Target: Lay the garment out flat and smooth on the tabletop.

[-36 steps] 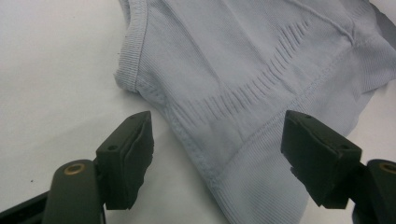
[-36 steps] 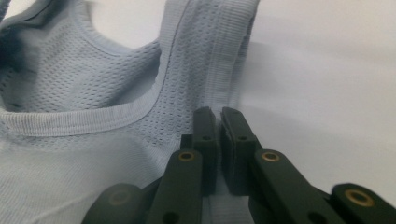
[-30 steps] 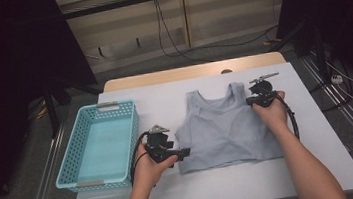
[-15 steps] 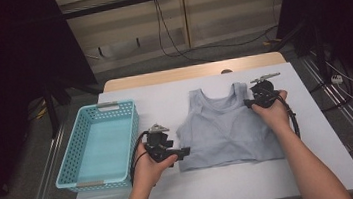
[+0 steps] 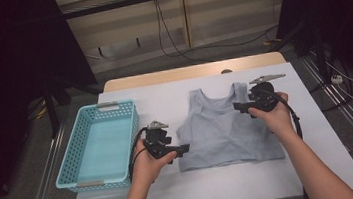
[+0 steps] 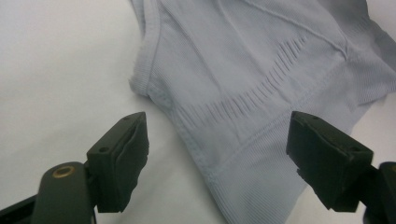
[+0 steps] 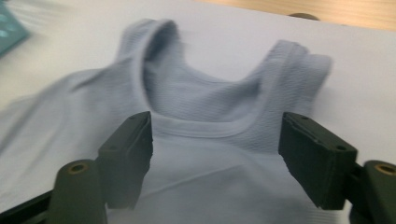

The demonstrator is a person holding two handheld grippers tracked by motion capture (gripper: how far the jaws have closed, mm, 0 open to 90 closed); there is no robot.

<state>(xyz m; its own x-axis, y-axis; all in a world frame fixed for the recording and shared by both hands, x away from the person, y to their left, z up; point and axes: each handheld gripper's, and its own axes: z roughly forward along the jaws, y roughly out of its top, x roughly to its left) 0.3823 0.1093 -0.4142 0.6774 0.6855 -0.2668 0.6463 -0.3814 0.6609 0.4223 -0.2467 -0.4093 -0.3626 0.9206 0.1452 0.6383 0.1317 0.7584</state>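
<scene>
Top [image 5: 224, 131] lies flat mid-table, unfolded; basket [image 5: 75, 174] at nine o'clock holds nothing; left gripper [image 5: 186, 149] gapes at its eight-o'clock hem corner; right gripper [image 5: 236, 107], jaws just opened, hangs released over the one-o'clock strap; folding and binning likely remain.

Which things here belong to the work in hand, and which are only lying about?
In the work:
- grey tank top, flat on the table
- left claw, open at its lower side edge
- right claw, jaws just opened, by the shoulder strap

Lying about:
- blue basket
- floor cables
</scene>
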